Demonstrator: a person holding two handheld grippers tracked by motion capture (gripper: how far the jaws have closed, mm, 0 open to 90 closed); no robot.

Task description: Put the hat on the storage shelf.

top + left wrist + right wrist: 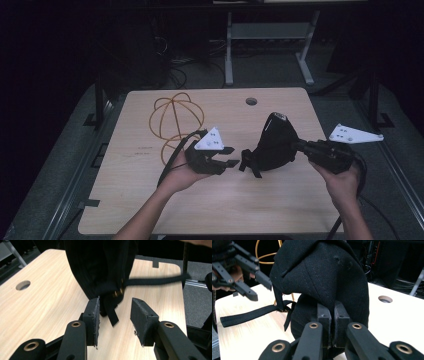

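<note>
Two grippers are mine, one in each hand, and between them sits a black cap (276,142) a little right of centre in the high view, over the pale wooden table (130,200). My right gripper (305,146) comes in from the right edge of that frame, and its jaws are pinched tight on the cap's fabric — in the right gripper view the two pads meet at bottom centre with a fold of black cloth (324,272) caught between them, the crown bulging above. My left gripper (231,157) lies just left of centre in the high view, held level, its tips pointing right toward the cap's rear. Its jaws stand apart and grip nothing; in the left gripper view the pads flank a short hanging strap end (111,312) at lower centre, and I see a gap on both sides of it, so the pads do not press it. A longer strap (155,280) runs off blurred toward the right edge of that frame, with small brass fittings (118,292) where it meets the cap. In the right gripper view the same strap (247,315) stretches toward the lower left, and my left gripper shows parted in the upper left corner. An orange cable (172,122) lies coiled in loops at the upper left of the table — well apart from the cap. A round hole (251,101) marks the table's far edge.
</note>
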